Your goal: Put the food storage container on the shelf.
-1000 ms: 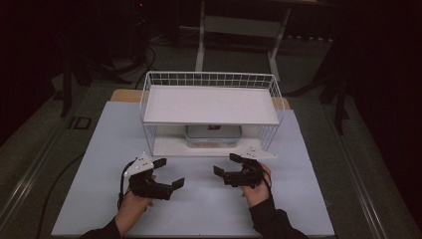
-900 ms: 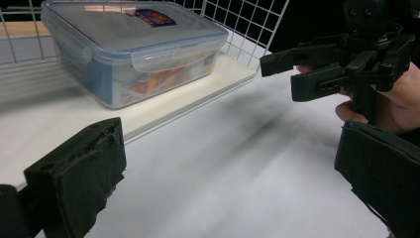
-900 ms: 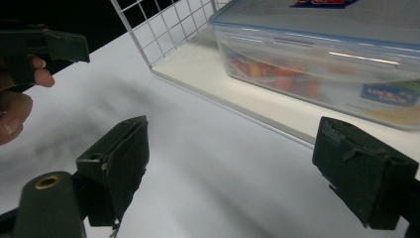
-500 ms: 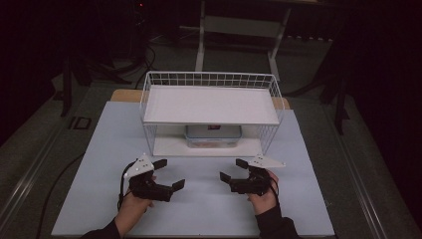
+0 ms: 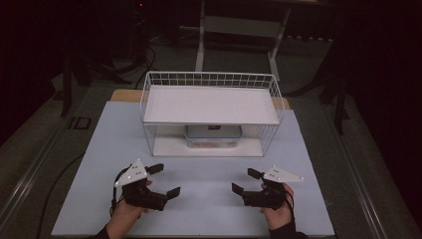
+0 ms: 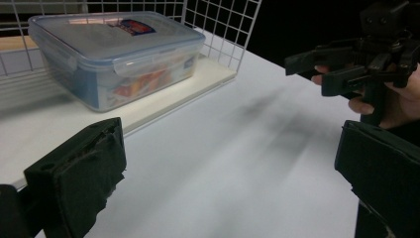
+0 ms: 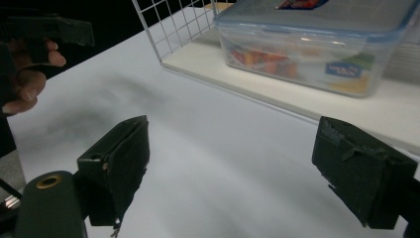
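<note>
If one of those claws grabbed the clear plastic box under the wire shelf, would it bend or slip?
The plastic box looks rigid, so probably no bending. Its glossy walls might slip. It seems partly filled, so probably moderately weighty.

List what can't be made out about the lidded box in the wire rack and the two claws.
- Lidded box: in the high view the upper shelf of the wire rack covers most of it.
- Box contents: through the wall, in both gripper views, coloured blurs.
- Lid label: print too small to read; in the right gripper view the top edge cuts it off.
- Left claw and right claw: open, but the bottom edge crops the jaws.
</note>
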